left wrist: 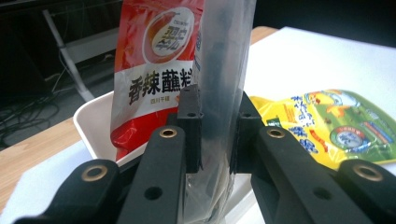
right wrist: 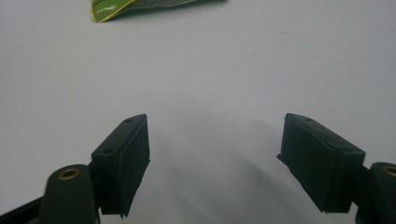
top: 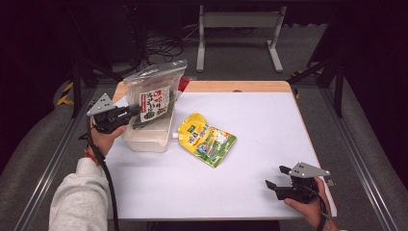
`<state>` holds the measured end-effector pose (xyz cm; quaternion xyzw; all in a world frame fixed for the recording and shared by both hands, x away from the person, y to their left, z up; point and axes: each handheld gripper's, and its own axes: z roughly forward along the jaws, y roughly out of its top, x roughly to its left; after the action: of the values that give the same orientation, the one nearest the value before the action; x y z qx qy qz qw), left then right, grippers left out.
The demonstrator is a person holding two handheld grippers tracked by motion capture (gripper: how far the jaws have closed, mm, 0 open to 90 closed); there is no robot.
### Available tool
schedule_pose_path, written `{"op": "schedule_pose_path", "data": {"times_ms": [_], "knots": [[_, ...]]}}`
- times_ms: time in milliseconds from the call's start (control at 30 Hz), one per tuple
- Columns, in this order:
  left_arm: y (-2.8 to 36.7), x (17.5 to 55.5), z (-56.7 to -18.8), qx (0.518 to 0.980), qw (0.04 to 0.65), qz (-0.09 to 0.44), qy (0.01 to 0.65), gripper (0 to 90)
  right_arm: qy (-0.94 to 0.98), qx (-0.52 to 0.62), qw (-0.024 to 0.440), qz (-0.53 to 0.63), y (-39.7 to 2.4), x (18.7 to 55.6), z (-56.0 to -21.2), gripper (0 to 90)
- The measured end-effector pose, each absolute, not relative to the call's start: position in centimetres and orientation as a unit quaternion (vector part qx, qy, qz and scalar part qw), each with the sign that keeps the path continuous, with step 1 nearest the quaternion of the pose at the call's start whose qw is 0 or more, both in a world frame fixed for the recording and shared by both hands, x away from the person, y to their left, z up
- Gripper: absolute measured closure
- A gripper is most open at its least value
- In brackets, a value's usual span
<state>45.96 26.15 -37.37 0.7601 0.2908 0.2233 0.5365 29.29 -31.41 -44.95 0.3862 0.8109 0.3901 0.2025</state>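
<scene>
Clear bag pinched in my left jaws, over the tub.

My left gripper (top: 131, 113) is clamped on the edge of the clear zip bag (top: 155, 94), which stands upright between the pads in the white tub (top: 146, 139); my right gripper (top: 279, 179) hangs wide apart on nothing, above bare table (top: 260, 125). I judge the thin film could slide out of so narrow a bite, or tip the tub if I pull sideways. The red sachet (left wrist: 154, 70) stands just beyond my left jaw; the yellow-green pouch (top: 207, 138) lies past my right jaw, crowding any set-down.
</scene>
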Motion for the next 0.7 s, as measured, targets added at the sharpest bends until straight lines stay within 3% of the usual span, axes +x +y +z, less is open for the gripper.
{"op": "schedule_pose_path", "data": {"times_ms": [700], "knots": [[27.0, 47.0, -39.3, 0.723, 0.574, 0.220, 0.316, 75.6, 0.815, 0.380, 0.198, 0.390, -31.0, 29.4, -45.1, 24.3]]}}
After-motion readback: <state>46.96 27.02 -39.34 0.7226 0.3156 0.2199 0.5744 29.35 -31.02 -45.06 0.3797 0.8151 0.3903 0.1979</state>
